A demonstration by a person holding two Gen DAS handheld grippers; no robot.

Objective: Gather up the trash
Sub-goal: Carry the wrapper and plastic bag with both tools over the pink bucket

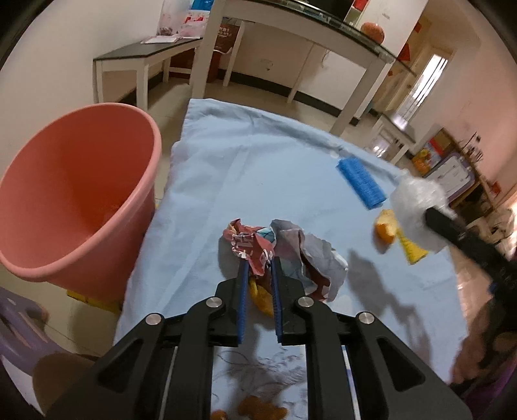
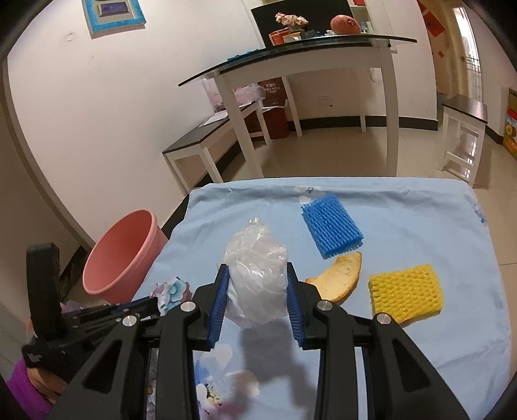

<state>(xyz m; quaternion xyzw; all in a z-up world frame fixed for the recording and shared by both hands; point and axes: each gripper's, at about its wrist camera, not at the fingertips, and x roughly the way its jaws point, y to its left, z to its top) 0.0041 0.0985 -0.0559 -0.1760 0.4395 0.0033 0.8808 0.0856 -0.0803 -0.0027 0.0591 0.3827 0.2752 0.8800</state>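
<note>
Behind crumpled wrapper [image 1: 284,255], half-hidden peel [image 1: 261,295]

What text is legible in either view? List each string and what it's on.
No text is readable.
Dark red carton under the glass table: white characters, too small to read.
Crumpled wrapper in the left claw: print too creased.
Red wall hangings: blurred.
Plastic bag in the right claw: unprinted.

White walls [image 2: 97,113], tiled floor [image 2: 339,155].
</note>
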